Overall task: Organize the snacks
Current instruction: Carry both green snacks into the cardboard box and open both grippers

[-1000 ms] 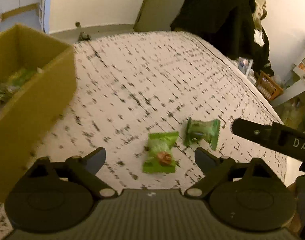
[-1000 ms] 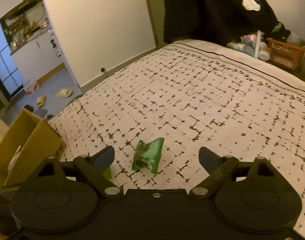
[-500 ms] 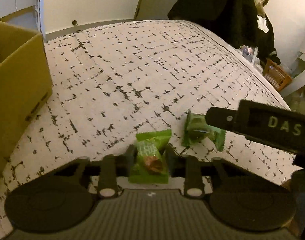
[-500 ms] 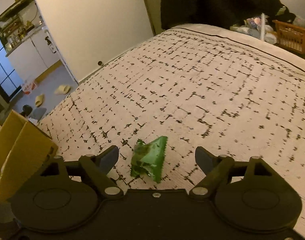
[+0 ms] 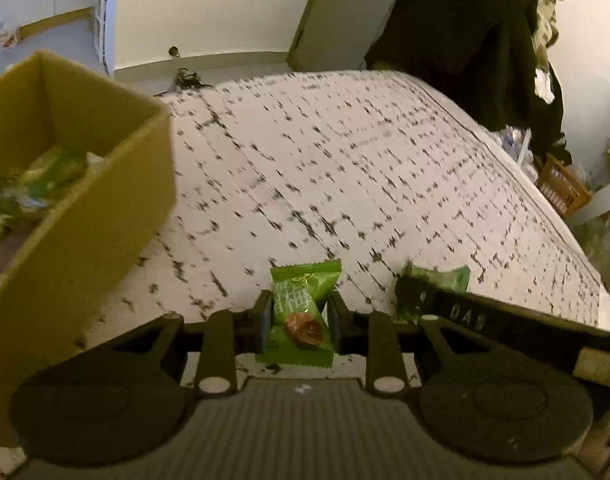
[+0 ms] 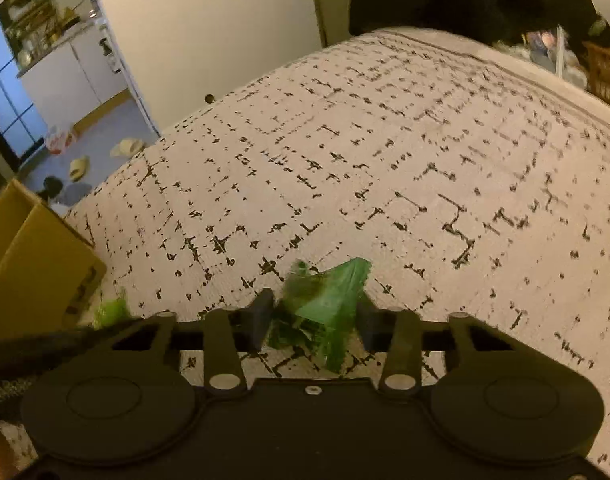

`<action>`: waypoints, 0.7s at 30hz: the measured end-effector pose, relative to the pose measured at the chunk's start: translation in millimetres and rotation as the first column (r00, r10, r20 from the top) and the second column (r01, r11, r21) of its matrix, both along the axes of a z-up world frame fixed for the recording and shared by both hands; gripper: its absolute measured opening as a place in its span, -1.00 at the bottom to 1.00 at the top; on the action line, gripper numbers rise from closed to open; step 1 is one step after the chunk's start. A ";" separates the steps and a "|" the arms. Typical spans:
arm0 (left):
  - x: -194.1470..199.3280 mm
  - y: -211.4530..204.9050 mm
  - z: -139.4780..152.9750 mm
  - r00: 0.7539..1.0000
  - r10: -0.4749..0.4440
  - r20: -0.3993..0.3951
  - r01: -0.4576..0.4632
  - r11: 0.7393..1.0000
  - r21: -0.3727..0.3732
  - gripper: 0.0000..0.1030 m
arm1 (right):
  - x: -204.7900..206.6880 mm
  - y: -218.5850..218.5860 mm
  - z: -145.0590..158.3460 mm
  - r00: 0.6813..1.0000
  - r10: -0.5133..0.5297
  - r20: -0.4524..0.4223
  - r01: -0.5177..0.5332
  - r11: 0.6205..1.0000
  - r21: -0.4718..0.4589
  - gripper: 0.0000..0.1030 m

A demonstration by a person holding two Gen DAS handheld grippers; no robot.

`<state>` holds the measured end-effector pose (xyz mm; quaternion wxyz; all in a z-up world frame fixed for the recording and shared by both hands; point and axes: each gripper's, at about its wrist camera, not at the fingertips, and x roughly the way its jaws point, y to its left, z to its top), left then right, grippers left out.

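While both sets of jaws stood wide a second ago, each has just been closing and now has a snack between its pads. Your left gripper (image 5: 299, 316) pinches the light green candy packet with a brown plum printed on it (image 5: 301, 312) across its middle; the wrapper's top end sticks up above the fingers. Your right gripper (image 6: 311, 320) clamps the darker green crinkled foil packet (image 6: 325, 308); that closing came later than the left's, and blur hides how squarely the wrapper sits. Both packets sit low over the pale bedspread with black dash pattern (image 5: 345, 168); whether they have left it you cannot tell. The open brown cardboard box (image 5: 105, 216) stands to the left on the bedspread, with green wrappers already inside.

Judgement: the pick step looks done for both hands, so the carry to the box comes next. The bedspread shows no other loose snacks. Watch the right grip, since thin foil may slip out.
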<state>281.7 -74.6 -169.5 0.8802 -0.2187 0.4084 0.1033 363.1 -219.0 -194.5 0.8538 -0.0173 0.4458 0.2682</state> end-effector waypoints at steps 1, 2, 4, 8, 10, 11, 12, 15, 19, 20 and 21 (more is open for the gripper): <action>-2.2 3.0 3.2 1.000 0.003 0.005 -0.003 1.000 0.003 -0.48 | -0.9 -1.5 2.3 1.000 -0.005 0.000 0.005 1.000 0.007 -0.38; -3.9 4.9 6.1 1.000 0.006 0.009 -0.006 1.000 0.006 -0.48 | -1.6 -2.4 4.7 1.000 -0.012 0.000 0.012 1.000 0.013 -0.44; -7.9 9.8 12.5 1.000 0.014 0.019 -0.014 1.000 0.007 -0.48 | -3.8 -3.3 11.4 1.000 -0.017 0.002 0.017 1.000 0.027 -0.45; -17.6 16.9 28.1 0.999 0.022 0.049 -0.023 1.000 0.017 -0.48 | -14.1 -1.4 31.7 0.999 -0.019 0.029 0.017 0.999 0.052 -0.45; -22.6 20.2 35.7 0.998 0.018 0.059 -0.019 1.000 0.016 -0.48 | -21.7 0.2 43.4 0.999 -0.022 0.046 0.019 0.997 0.071 -0.45; -25.3 22.5 39.7 0.998 0.022 0.066 -0.023 1.000 0.014 -0.48 | -24.2 2.0 48.0 0.998 -0.023 0.052 0.019 0.997 0.075 -0.45; -27.6 23.9 43.3 0.997 0.027 0.072 -0.028 0.999 0.018 -0.48 | -26.5 4.1 52.2 0.998 -0.022 0.059 0.017 0.997 0.076 -0.45; -36.2 29.3 55.8 0.995 0.032 0.098 -0.035 0.999 0.028 -0.48 | -34.9 9.4 63.6 0.996 -0.017 0.083 0.011 0.997 0.076 -0.45; -45.5 33.8 68.8 0.992 0.031 0.122 -0.035 0.999 0.037 -0.48 | -47.4 14.7 77.3 0.993 -0.031 0.117 0.022 0.997 0.079 -0.45; -48.0 35.3 71.3 0.991 0.034 0.126 -0.039 0.999 0.038 -0.48 | -49.5 15.4 80.2 0.991 -0.036 0.126 0.025 0.996 0.082 -0.45; -50.4 37.2 74.1 0.991 0.037 0.130 -0.043 0.998 0.038 -0.48 | -51.5 16.5 83.6 0.990 -0.039 0.132 0.027 0.995 0.091 -0.45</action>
